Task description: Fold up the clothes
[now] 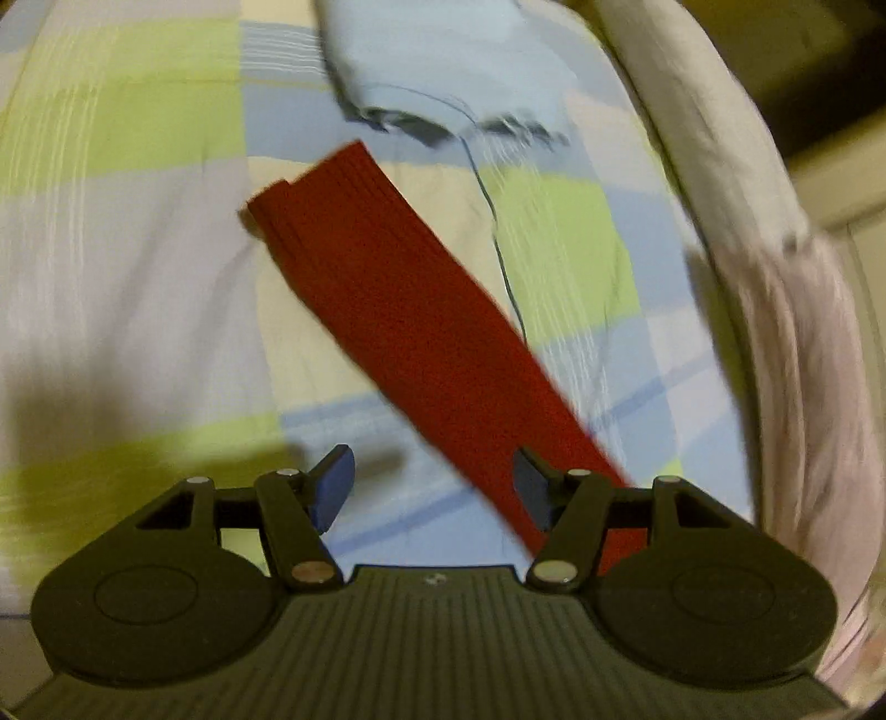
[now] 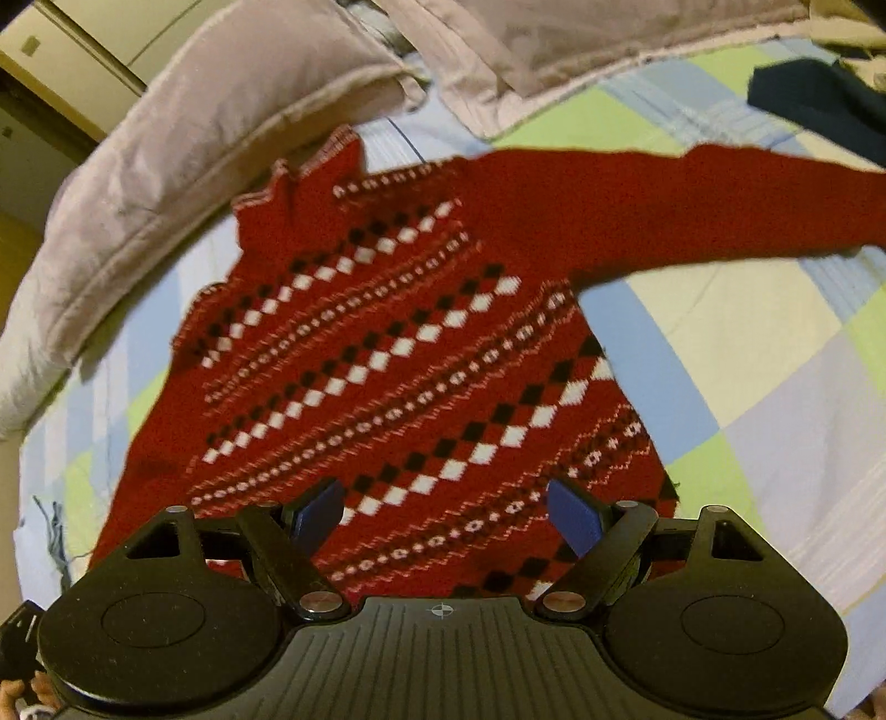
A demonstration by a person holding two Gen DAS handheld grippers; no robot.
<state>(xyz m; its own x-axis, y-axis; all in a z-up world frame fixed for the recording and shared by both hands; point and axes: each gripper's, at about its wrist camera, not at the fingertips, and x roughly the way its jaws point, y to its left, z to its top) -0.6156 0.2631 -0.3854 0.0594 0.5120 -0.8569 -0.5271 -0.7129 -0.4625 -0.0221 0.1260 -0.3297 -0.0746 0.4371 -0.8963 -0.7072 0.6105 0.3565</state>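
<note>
A red knitted sweater (image 2: 387, 343) with black and white diamond bands lies flat on the checked bed sheet (image 2: 747, 332). One plain red sleeve (image 2: 692, 205) stretches out to the right. In the left wrist view that red sleeve (image 1: 398, 310) runs diagonally from its ribbed cuff at upper left down to the lower right, passing under the right finger. My left gripper (image 1: 432, 487) is open above the sleeve, holding nothing. My right gripper (image 2: 443, 518) is open over the sweater's lower hem, with nothing between its blue pads.
A pale blue garment (image 1: 443, 66) with a frayed edge and a loose thread lies beyond the sleeve's cuff. A pinkish-white quilt (image 2: 194, 166) is bunched along the bed's edge. A dark blue garment (image 2: 819, 99) sits at the far right. A cupboard (image 2: 111, 33) stands behind.
</note>
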